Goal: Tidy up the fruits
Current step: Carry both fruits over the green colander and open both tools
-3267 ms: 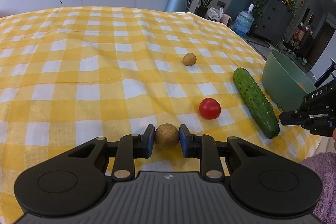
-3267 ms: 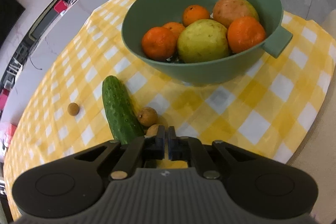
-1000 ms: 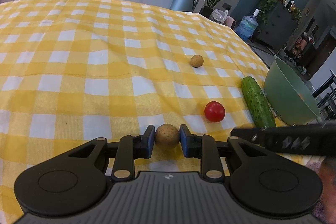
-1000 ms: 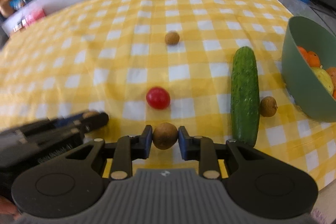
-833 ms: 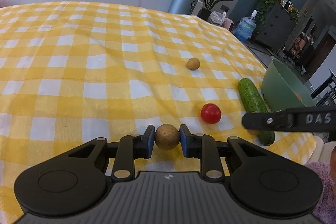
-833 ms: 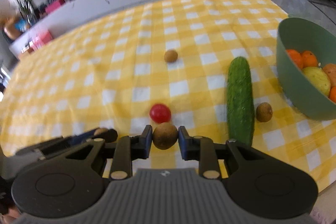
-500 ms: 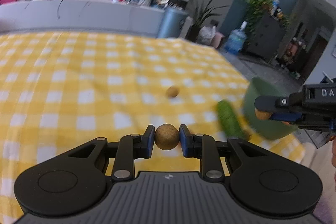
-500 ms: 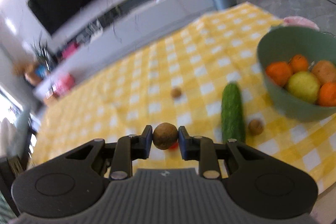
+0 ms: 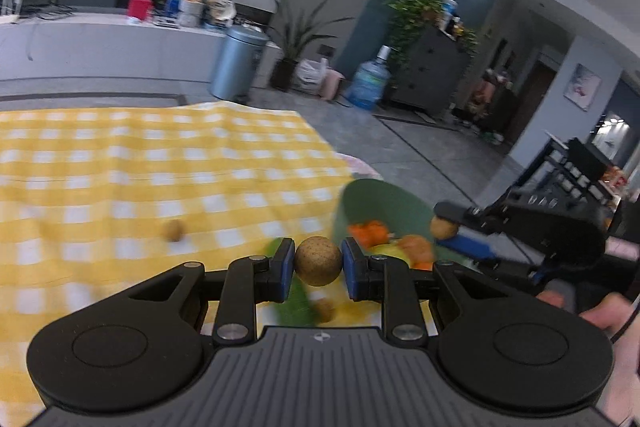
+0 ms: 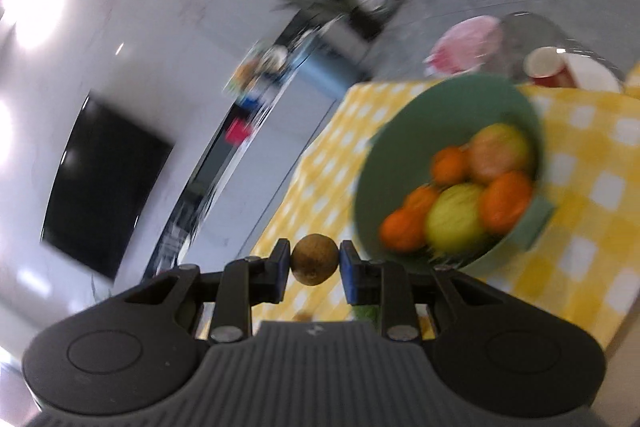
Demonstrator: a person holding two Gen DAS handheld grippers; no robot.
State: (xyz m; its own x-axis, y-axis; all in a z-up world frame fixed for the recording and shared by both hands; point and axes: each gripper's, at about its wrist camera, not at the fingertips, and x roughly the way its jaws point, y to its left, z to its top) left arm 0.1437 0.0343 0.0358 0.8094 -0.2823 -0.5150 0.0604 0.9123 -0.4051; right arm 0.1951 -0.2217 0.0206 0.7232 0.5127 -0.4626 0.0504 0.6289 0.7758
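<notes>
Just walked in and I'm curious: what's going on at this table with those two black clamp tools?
A person is sorting fruit into a green bowl on a yellow checked tablecloth. The left gripper is clamped on a small round brown fruit, and the right gripper on a similar brown fruit, both held in the air near the bowl, which already holds oranges. Another small brown fruit lies on the cloth.
</notes>
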